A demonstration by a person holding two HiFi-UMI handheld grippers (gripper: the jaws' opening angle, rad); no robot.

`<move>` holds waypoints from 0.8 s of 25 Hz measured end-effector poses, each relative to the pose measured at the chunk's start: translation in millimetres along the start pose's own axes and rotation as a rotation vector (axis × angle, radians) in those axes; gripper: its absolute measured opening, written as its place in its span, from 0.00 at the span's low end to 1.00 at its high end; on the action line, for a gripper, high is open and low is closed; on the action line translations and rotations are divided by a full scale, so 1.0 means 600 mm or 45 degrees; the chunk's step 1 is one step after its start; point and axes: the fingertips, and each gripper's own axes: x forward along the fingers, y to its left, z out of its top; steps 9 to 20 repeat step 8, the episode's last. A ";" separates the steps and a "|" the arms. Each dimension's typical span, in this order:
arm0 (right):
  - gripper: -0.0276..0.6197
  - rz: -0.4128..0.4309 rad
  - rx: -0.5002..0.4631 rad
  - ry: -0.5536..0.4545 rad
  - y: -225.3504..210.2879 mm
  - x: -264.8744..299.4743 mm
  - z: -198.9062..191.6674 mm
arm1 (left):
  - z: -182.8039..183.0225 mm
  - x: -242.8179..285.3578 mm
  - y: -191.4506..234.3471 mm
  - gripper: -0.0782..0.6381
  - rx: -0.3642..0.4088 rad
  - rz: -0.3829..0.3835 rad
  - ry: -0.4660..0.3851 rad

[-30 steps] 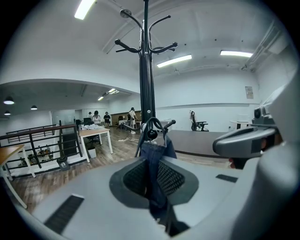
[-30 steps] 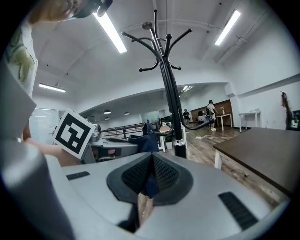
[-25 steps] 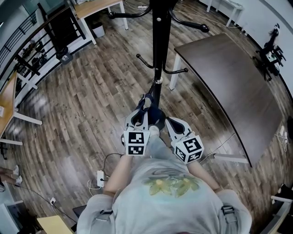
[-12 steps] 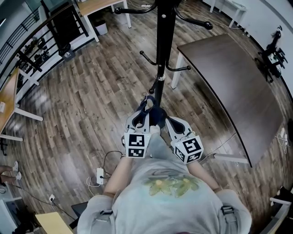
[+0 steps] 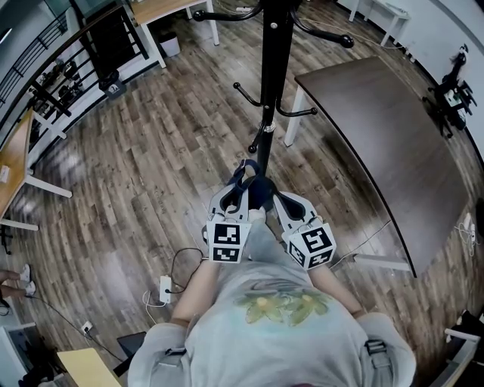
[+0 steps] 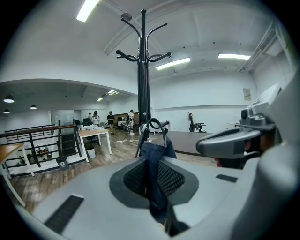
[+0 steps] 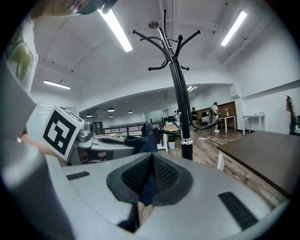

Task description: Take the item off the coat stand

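The item is a dark blue denim piece (image 5: 255, 190) with a black loop handle, held up between both grippers just short of the black coat stand (image 5: 271, 75). My left gripper (image 5: 237, 184) is shut on its cloth (image 6: 153, 173), the loop standing above the jaws in front of the stand's pole (image 6: 142, 70). My right gripper (image 5: 277, 199) is shut on another fold of the same cloth (image 7: 149, 180). In the right gripper view the stand (image 7: 177, 84) rises just beyond, with the left gripper (image 7: 101, 145) to the left. None of the stand's hooks in view carries anything.
A dark brown table (image 5: 378, 136) with white legs stands close on the right of the stand. A light desk (image 5: 159, 11) and a black railing (image 5: 53, 68) lie at the far left. A power strip (image 5: 165, 291) and cables lie on the wooden floor by my left side.
Both grippers, still shut on the denim item, have drawn back a little toward my body. The coat stand now sits slightly farther from them in the head view.
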 end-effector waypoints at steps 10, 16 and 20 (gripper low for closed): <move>0.05 0.002 0.003 0.005 -0.002 -0.001 0.000 | -0.001 -0.001 -0.002 0.17 -0.002 0.001 0.004; 0.05 0.002 0.003 0.005 -0.002 -0.001 0.000 | -0.001 -0.001 -0.002 0.17 -0.002 0.001 0.004; 0.05 0.002 0.003 0.005 -0.002 -0.001 0.000 | -0.001 -0.001 -0.002 0.17 -0.002 0.001 0.004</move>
